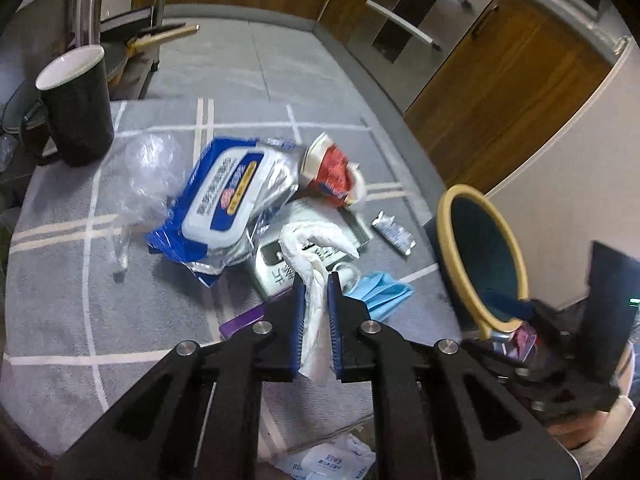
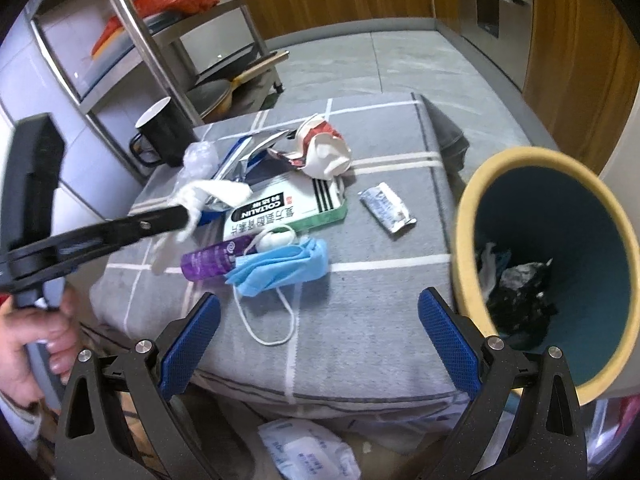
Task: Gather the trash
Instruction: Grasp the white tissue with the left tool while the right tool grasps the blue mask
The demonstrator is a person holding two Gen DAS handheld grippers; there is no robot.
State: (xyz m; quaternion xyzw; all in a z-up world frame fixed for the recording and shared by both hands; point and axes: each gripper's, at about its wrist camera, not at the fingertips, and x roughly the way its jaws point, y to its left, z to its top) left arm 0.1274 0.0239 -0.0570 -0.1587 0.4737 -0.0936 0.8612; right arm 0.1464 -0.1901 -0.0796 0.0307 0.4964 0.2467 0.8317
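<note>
1. Lifting cleanly matters in the left wrist view: the left gripper (image 1: 317, 280) is clamped on the tissue (image 1: 308, 248), which should likely rise clear of the box (image 1: 280, 276) before swinging to the bin (image 1: 480, 264), right of the box.
2. Seen from the right wrist view, the right gripper (image 2: 318, 312) is spread wide and empty, near the bin (image 2: 552, 264). The tissue (image 2: 208, 196) hangs pinched left of the box (image 2: 280, 208).

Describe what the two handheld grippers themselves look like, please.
Both are matte black linkage frames with silver round pivot pins. The left gripper and right gripper each carry two fingers faced with blue textured pads. A bare hand grips the left tool's black handle. No cables are visible.
</note>
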